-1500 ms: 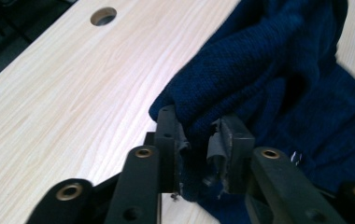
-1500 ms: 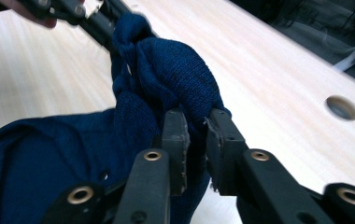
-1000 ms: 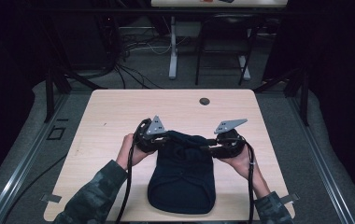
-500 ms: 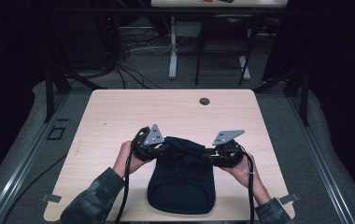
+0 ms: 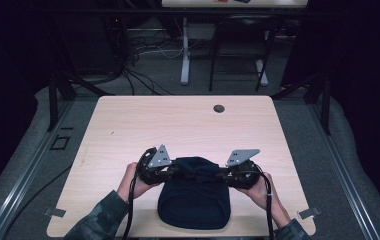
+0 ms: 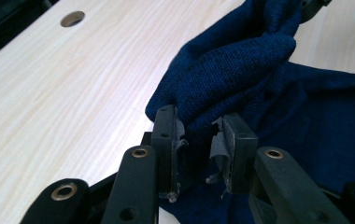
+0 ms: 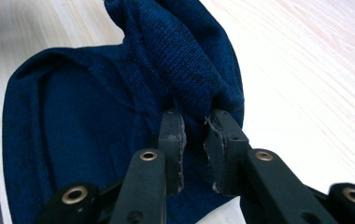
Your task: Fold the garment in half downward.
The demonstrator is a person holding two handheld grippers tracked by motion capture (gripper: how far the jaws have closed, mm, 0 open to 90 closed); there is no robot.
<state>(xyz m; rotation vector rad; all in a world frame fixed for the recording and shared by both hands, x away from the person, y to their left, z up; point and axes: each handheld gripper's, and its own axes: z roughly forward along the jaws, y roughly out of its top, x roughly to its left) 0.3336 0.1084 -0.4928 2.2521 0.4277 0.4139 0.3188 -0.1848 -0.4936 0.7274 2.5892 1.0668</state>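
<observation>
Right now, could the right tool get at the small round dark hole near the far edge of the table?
Probably not yet: the right tool is shut on the dark blue knitted garment. The pale wooden table lies bare up to the round dark hole, so only the grip stands in the way.

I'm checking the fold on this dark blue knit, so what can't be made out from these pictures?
- Knit garment: its kind; high view, bunched and dark.
- Folded edge between the left gripper pads: left gripper view, cloth covers it.
- Same at the right gripper: right gripper view.
- Table hole: contents too small, high view.
</observation>
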